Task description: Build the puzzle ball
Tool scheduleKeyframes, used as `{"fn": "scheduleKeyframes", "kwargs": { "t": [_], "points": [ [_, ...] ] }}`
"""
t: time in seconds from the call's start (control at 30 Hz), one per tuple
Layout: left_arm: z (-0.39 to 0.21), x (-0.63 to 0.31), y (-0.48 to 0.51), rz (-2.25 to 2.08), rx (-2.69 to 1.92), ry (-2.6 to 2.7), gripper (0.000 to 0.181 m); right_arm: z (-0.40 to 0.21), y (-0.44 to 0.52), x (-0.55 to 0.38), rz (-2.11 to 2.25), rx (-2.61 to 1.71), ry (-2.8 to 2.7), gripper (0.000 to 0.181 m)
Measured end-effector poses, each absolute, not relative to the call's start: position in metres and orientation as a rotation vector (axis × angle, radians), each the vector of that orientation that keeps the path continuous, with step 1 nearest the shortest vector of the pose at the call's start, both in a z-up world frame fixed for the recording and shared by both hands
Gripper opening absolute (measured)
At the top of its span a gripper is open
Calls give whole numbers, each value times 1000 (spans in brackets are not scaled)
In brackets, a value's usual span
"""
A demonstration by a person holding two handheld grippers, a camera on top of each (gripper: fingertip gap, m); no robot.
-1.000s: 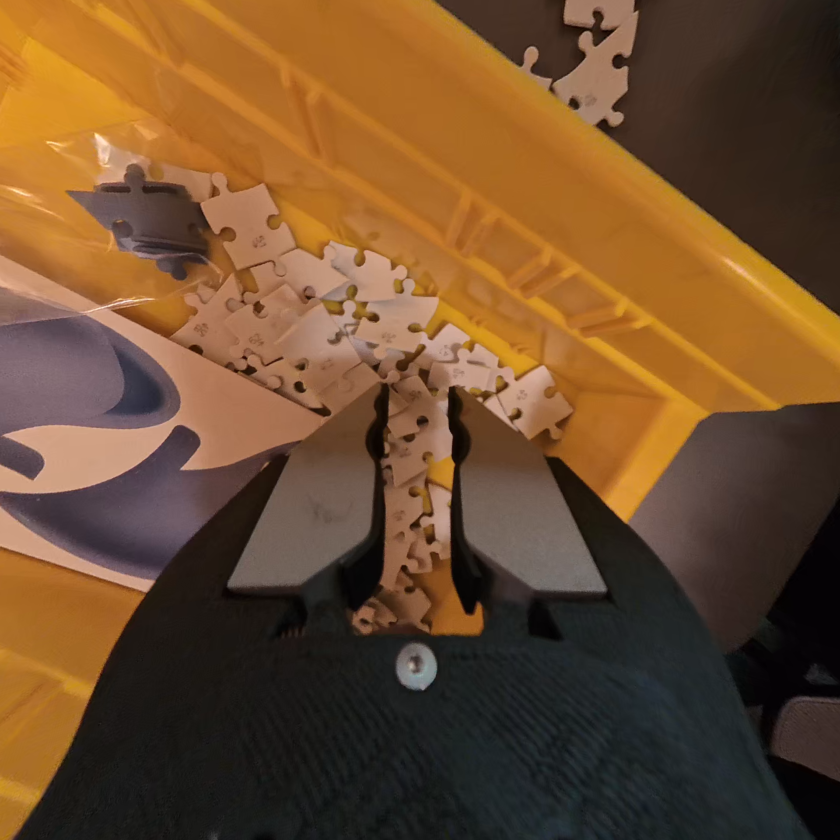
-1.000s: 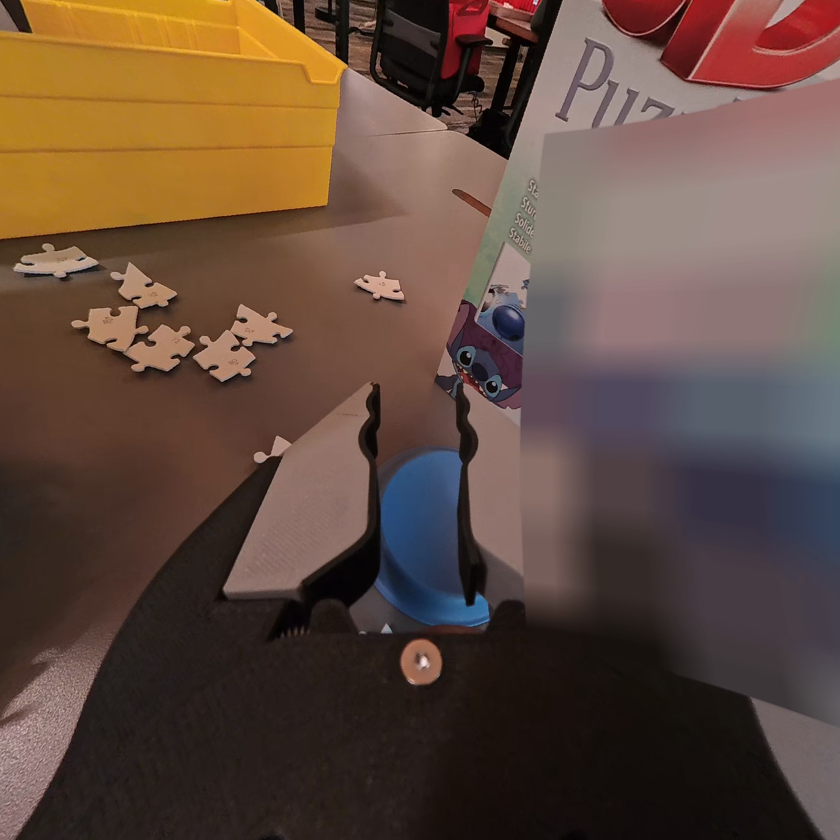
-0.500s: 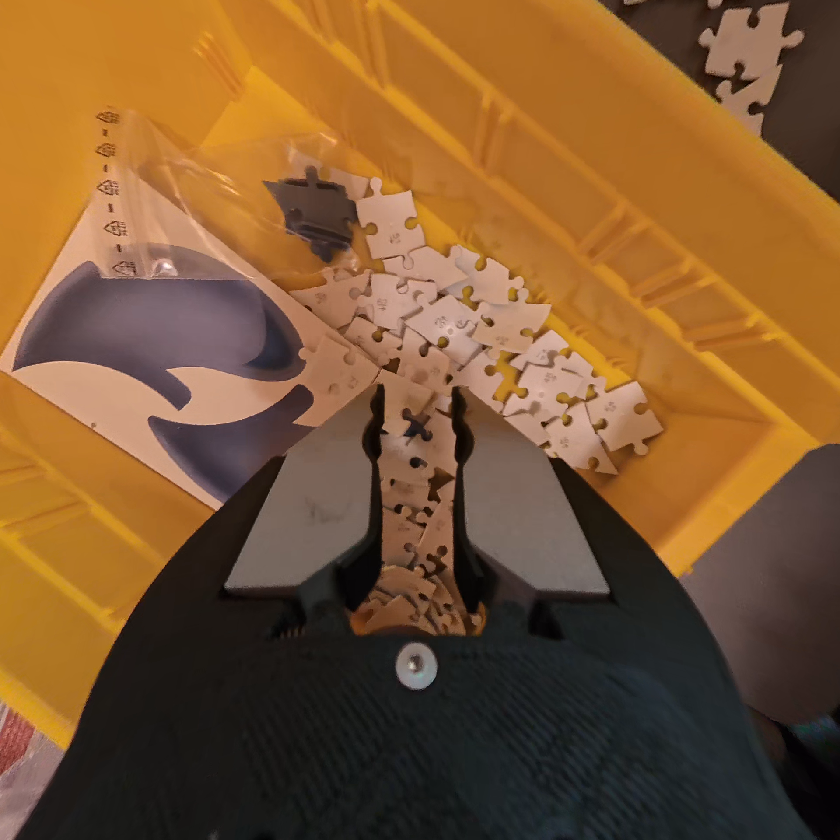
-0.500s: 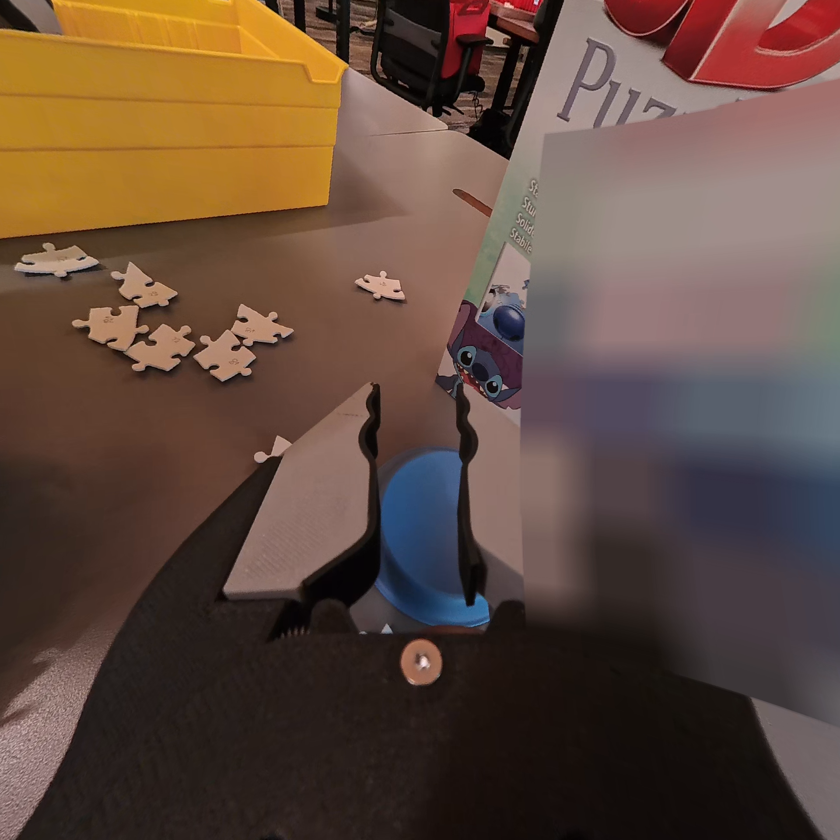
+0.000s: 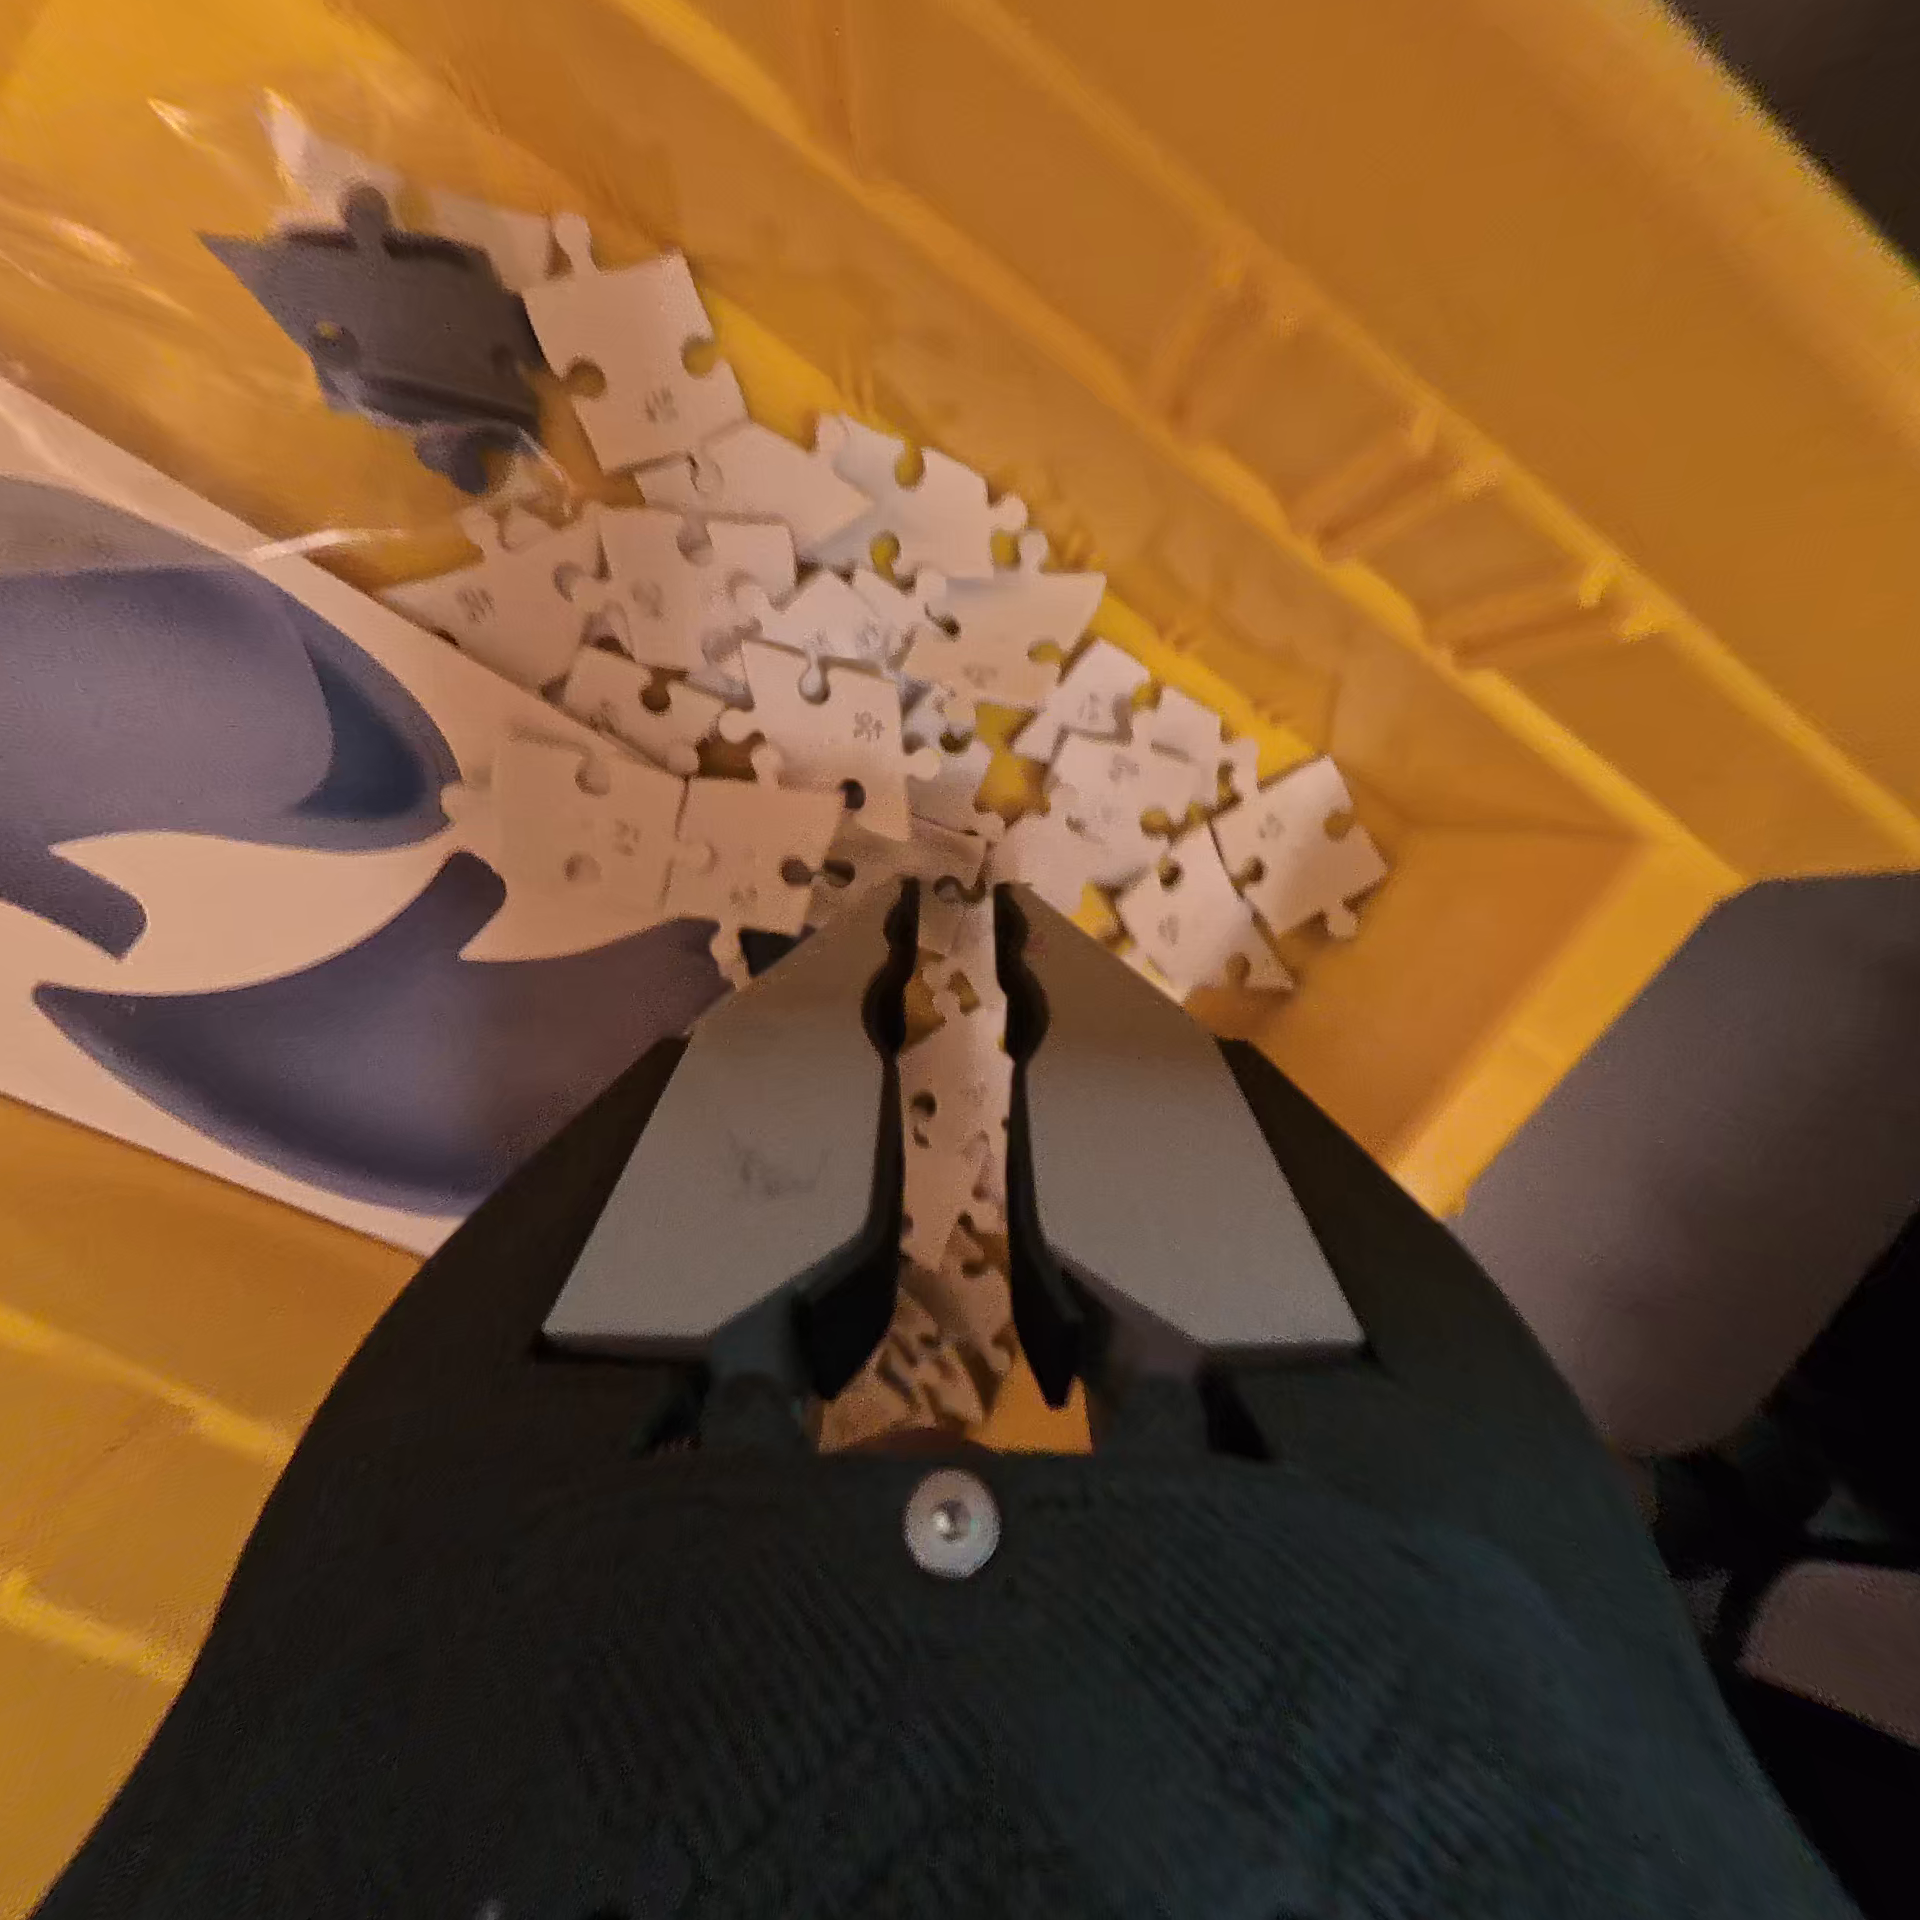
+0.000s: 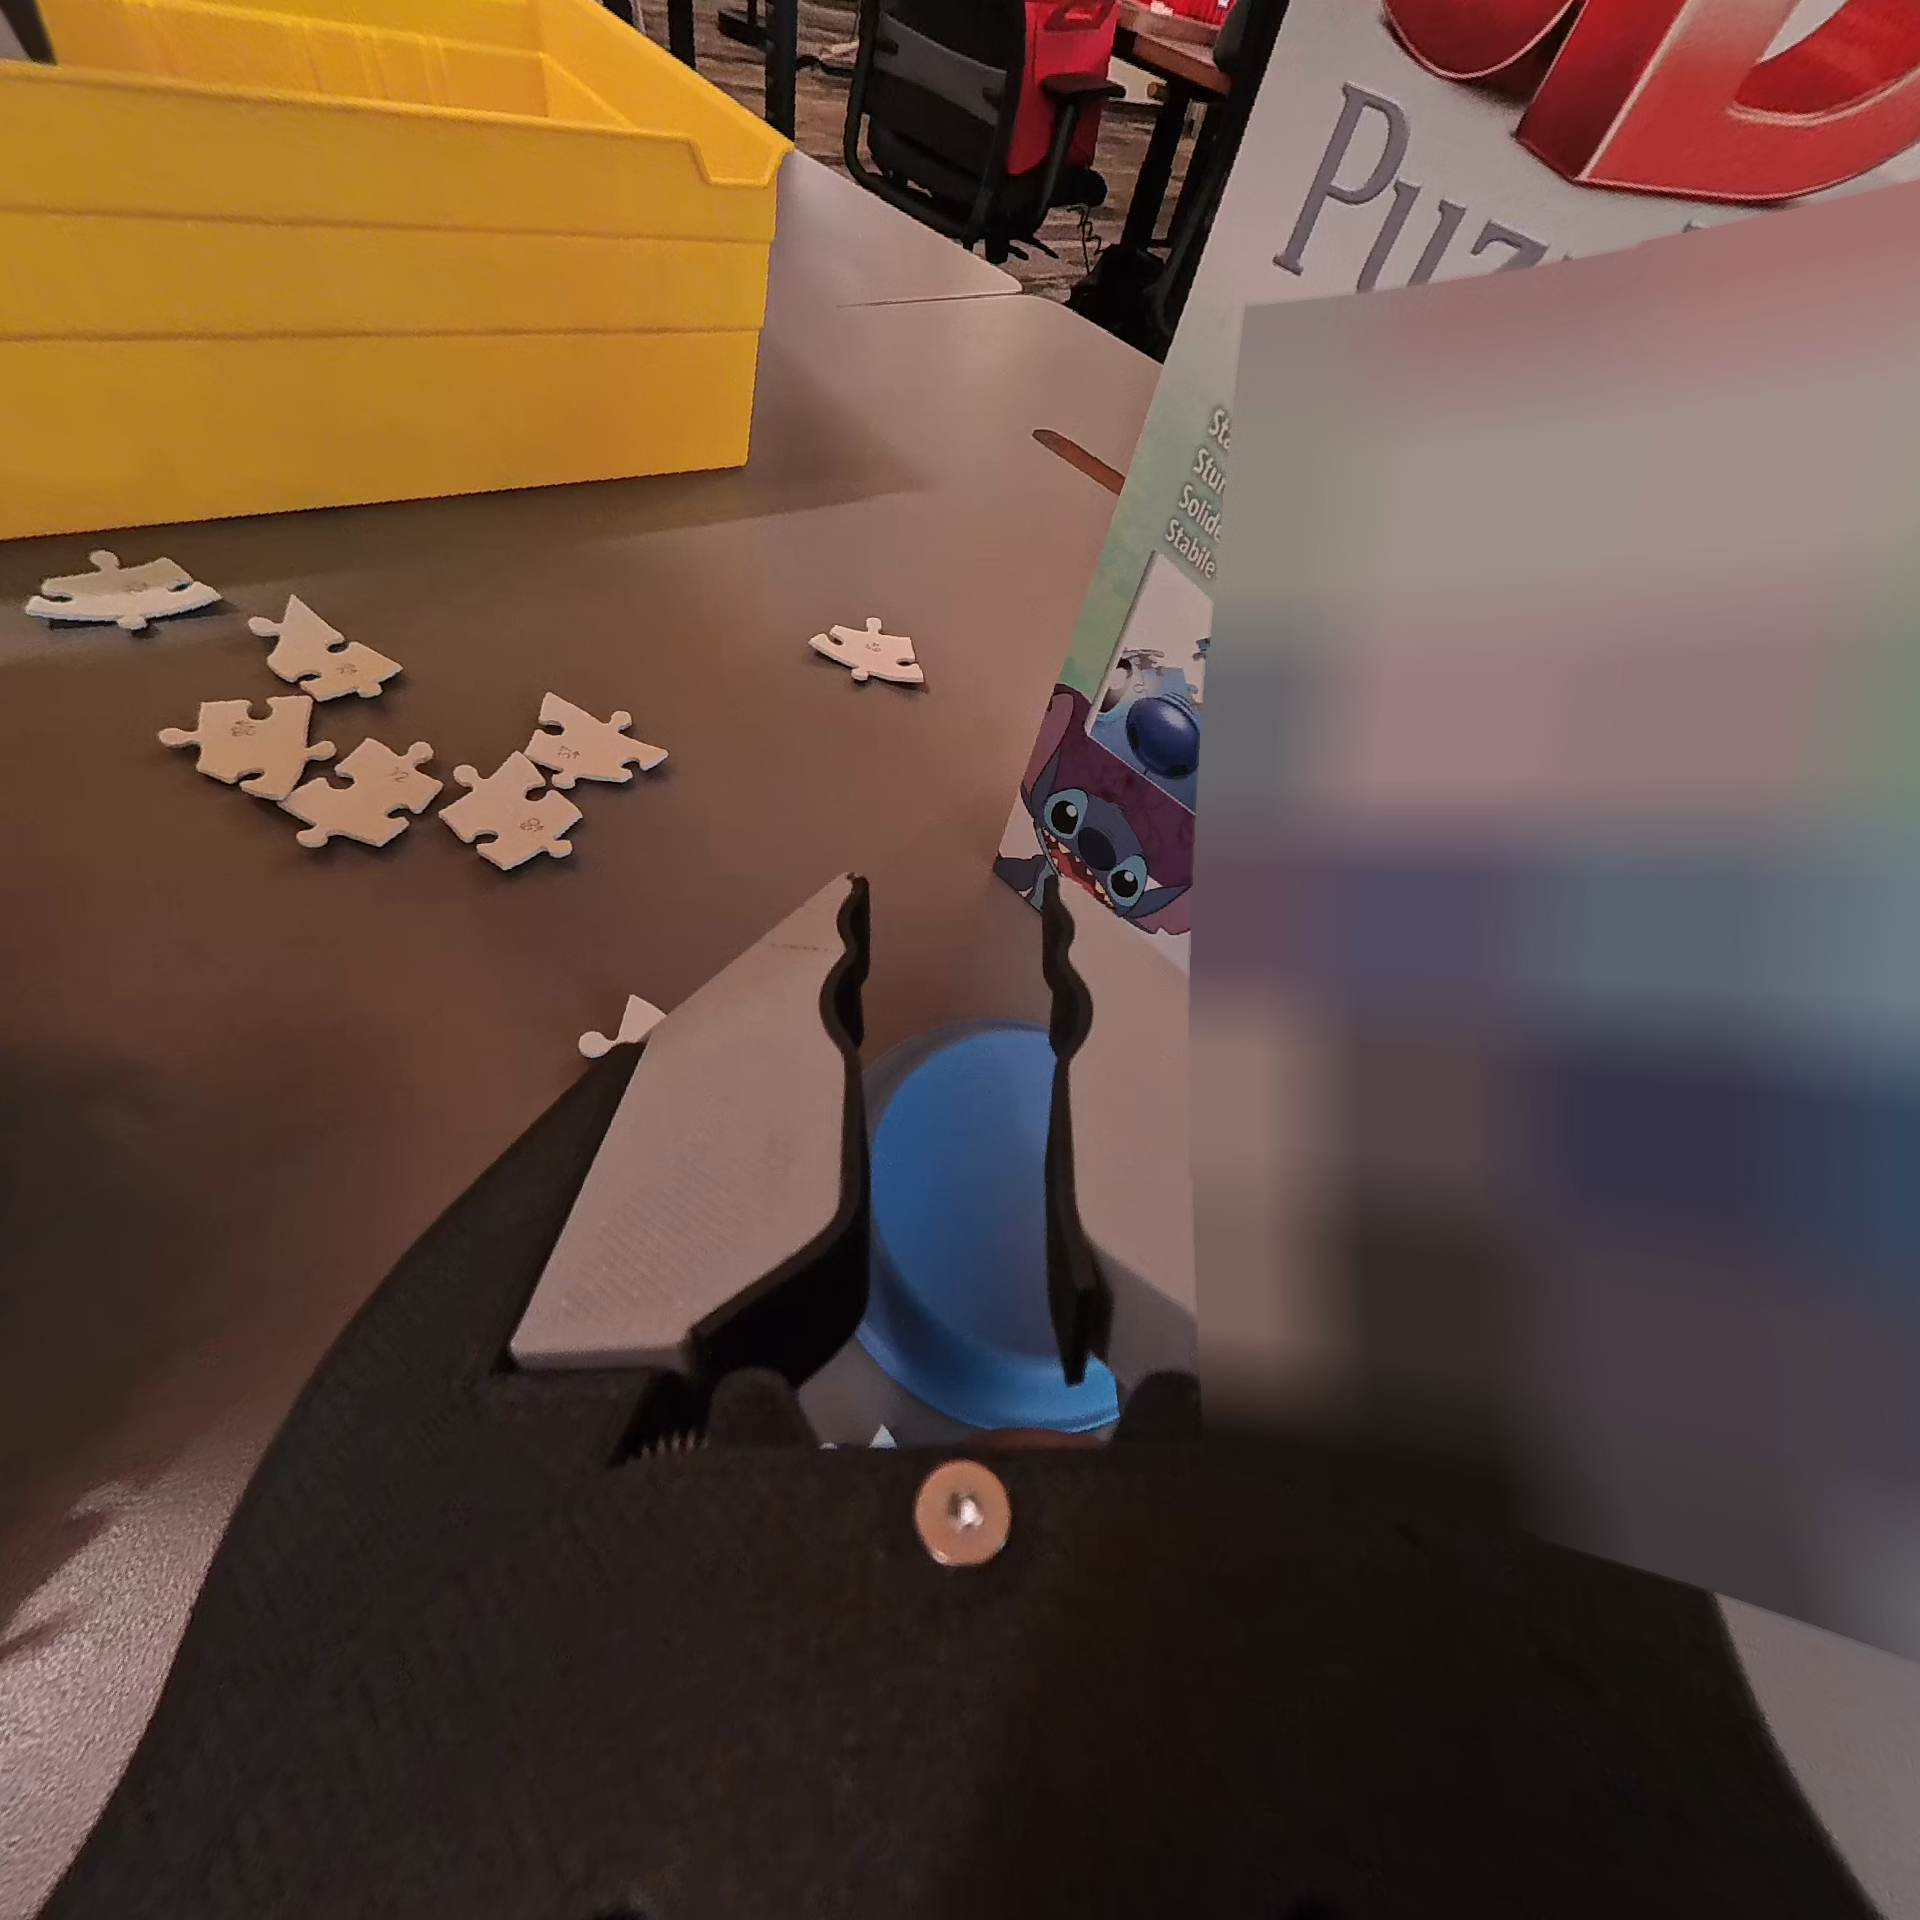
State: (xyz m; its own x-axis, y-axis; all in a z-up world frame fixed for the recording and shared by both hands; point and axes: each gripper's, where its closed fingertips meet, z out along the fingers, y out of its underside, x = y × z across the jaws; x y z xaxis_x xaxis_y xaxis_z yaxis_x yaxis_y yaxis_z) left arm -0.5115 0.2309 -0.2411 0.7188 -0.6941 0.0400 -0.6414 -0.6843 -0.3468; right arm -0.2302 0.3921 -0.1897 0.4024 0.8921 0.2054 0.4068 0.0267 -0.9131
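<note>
In the left wrist view, my left gripper (image 5: 951, 899) reaches down into a yellow bin (image 5: 1299, 343). Its tips are at a heap of white puzzle pieces (image 5: 831, 717), and the jaws stand a narrow gap apart with pieces showing between them. A dark grey piece (image 5: 405, 322) lies in a clear plastic bag at the heap's far left. In the right wrist view, my right gripper (image 6: 951, 894) is open and empty above a round blue stand (image 6: 966, 1195). Several loose white pieces (image 6: 364, 758) lie on the table to its left.
A printed blue-and-white sheet (image 5: 208, 883) lies in the bin left of the heap. The upright puzzle box (image 6: 1299, 468) stands close on the right gripper's right. The yellow bin (image 6: 364, 312) stands at the back left of the grey table (image 6: 727, 520). Office chairs are behind. My hands' fingertips stand some 35 cm from each other. From the left gripper's tips to the dark grey piece (image 5: 405, 322) is close to 11 cm.
My left gripper has dropped back closer to the heap of pieces and its jaws have narrowed. The view is blurred by motion. The right gripper has not moved.
</note>
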Motion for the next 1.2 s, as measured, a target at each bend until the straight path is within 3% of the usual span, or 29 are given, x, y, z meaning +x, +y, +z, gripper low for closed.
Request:
{"fn": "scheduleKeyframes", "kwargs": {
  "t": [0.37,0.63,0.93,1.2],
  "points": [
    [-229,-522,236,-250,-2626,908,20,-190,391,-231,560,-1572,-1195,30],
    [-200,-553,235,-50,-2579,775,11,-190,391,-231,554,-1572,-1197,30],
    [-245,-561,215,61,-2794,901,0,-190,391,-231,551,-1571,-1196,30],
    [-243,-549,227,66,-2725,936,0,-190,391,-231,553,-1573,-1194,30]
  ]
}}
